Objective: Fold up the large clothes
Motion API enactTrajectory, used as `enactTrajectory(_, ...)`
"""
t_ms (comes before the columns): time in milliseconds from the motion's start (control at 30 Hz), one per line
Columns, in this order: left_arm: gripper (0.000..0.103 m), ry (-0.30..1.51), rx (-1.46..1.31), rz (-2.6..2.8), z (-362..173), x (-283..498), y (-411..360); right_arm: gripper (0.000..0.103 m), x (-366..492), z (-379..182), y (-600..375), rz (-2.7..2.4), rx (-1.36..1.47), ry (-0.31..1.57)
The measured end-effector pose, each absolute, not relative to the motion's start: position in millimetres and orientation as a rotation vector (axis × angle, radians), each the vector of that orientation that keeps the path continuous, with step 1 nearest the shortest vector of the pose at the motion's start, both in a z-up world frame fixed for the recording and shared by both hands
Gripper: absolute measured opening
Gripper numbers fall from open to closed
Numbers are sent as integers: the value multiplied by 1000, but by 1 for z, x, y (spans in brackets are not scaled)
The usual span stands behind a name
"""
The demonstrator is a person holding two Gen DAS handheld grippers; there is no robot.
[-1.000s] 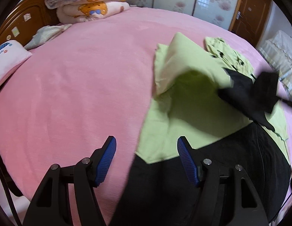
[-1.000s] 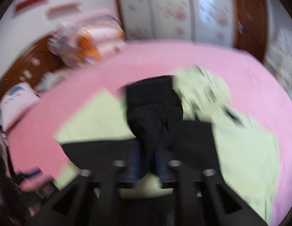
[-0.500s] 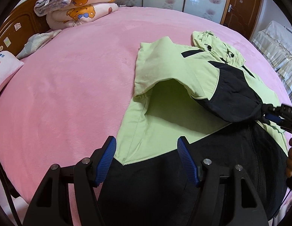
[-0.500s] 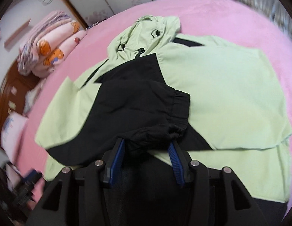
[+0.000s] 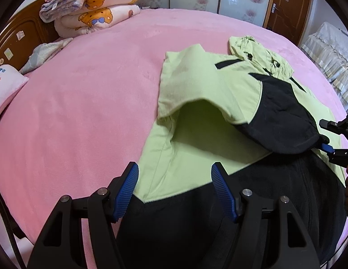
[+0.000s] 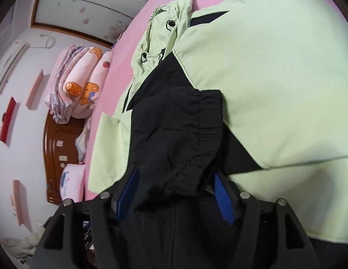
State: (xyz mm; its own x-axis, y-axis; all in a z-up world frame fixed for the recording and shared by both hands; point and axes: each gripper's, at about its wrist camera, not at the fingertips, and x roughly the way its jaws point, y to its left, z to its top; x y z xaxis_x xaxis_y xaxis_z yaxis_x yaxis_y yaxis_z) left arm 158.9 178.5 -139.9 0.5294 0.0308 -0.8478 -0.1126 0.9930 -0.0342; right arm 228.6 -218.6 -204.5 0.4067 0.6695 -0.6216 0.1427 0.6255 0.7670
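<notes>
**On the pink bed: jacket with one sleeve folded across**

On the pink bed [image 5: 84, 112] lies a light green and black jacket [image 5: 196, 85], spread flat with its hood [image 5: 254, 53] pointing toward the far side.

Left wrist view: this view shows the whole near-left part of the jacket and the open bed surface beside it. The left gripper [image 5: 175, 188] has its jaws wide apart and holds nothing. It hovers over the jacket's lower edge, where green fabric meets the black hem panel [image 5: 196, 224]. The green fabric of the folded sleeve arches over the body and leaves a shadowed hollow under it. The right gripper [image 5: 331, 141] appears at the right edge, at the black sleeve end. A stack of folded quilts [image 5: 90, 11] and a pillow [image 5: 5, 87] sit at the head of the bed, well apart from the jacket.

Right wrist view: this view shows the black sleeve cuff [image 6: 191, 139] close up, with its gathered elastic edge. The cuff lies between the blue pads [image 6: 221, 199] of the right gripper [image 6: 174, 197]. The jaws stand apart, about as wide as the bunched cuff; whether the pads press the fabric cannot be told. The cuff rests on the jacket body, over the black front panel and zipper [image 6: 174, 235].
</notes>
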Motion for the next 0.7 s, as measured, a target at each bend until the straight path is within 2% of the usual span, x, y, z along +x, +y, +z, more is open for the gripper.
enactTrajectory(167,66,999,-86,103,-135,166,182,64,245,-213,-219,384,910,1141)
enactTrajectory(200,66,1000,-89,105,-135,166,182,61,247,-213,-218,361,881,1164)
enactTrajectory(267,66,1001,-95,106,-135,168,182,23,250,-212,-211,370,809,1192)
enactTrajectory(300,66,1002,-95,107,-135,168,181,20,251,-210,-206,364,759,1206)
enactTrajectory(400,66,1003,-88,107,-137,168,179,17,246,-186,-191,356,567,1156)
enactTrajectory(633,66,1000,-78,111,-138,175,175,16,226,-72,-133,370,70,775)
enactTrajectory(700,66,995,-82,110,-138,176,175,16,227,-56,-135,315,-1,701)
